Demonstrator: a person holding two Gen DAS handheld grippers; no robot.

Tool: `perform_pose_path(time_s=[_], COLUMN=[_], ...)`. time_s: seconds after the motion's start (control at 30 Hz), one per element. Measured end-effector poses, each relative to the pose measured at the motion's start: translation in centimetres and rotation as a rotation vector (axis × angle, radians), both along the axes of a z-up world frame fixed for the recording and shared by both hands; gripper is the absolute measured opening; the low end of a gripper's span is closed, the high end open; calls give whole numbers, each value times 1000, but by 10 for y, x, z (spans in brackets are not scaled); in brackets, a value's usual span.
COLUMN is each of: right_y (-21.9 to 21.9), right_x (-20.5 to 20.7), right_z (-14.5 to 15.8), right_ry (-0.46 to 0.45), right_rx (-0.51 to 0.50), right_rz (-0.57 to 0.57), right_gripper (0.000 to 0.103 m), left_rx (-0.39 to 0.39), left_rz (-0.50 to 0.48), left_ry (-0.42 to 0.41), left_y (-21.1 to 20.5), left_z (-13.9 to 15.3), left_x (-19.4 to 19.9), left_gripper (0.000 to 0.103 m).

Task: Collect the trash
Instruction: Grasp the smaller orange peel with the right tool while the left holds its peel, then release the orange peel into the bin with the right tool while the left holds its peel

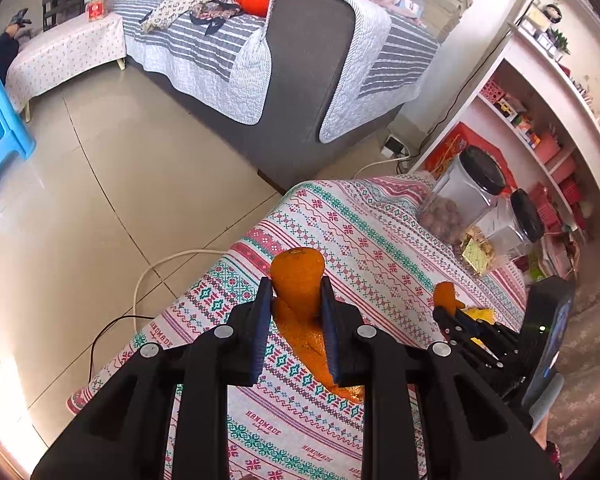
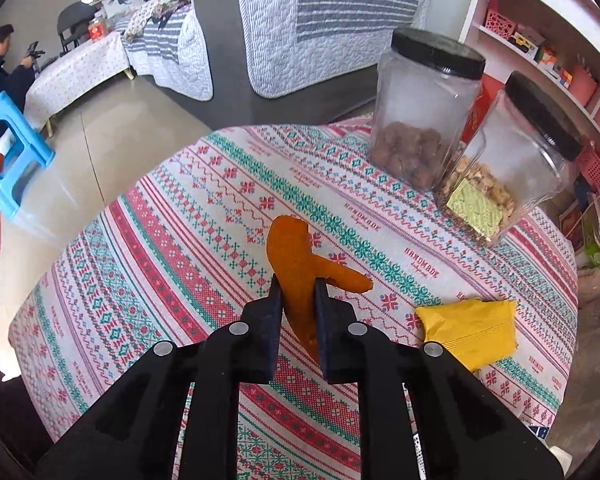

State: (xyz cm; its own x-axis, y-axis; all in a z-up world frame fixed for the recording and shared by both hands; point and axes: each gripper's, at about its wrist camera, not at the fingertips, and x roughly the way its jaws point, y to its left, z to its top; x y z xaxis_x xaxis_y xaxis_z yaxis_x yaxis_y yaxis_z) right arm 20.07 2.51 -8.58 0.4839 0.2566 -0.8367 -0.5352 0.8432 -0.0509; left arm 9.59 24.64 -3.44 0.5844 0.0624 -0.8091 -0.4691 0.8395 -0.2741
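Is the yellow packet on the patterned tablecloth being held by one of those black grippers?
No. The crumpled yellow packet lies loose on the patterned tablecloth; the right gripper is shut on an orange peel strip.

On the table, two jars stand touching side by side at its far right part, and a packet lies nearer than the jars, well apart from them. Left of the packet, a peel sits between the right gripper pads, above the table. Beyond the table stands a sofa, and a stool stands on the floor to the table's left.
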Motion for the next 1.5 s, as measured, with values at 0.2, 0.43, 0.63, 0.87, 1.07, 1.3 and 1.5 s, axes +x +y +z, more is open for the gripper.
perform_pose_path(time_s=[0.2,0.43,0.63,0.87,1.07,1.3,1.5], right_y=[-7,-28,-54,-92,-131,-184,-241], right_x=[-13,-42,-67,-94,-120,-143,-155], right_z=[41,79,106,126,139,147,149], right_ry=[-97,-201,-293,-370,-443,-511,-528], right_rx=[80,164,195,235,231,213,225], right_rz=[-52,-124,-185,-245,-309,-413,-525], right_gripper=[15,15,15,15,15,15,15], left_rx=[21,60,109,175,217,209,198], left_rz=[2,-8,-21,-41,-86,-182,-266], left_ry=[-45,-118,-180,-267,-328,-386,-406], left_y=[-4,-17,-36,-66,-106,-166,-221], left_z=[14,36,54,73,82,93,96], left_x=[-5,-13,-21,-33,-40,-48,-52], left_gripper=[24,24,24,24,24,24,24])
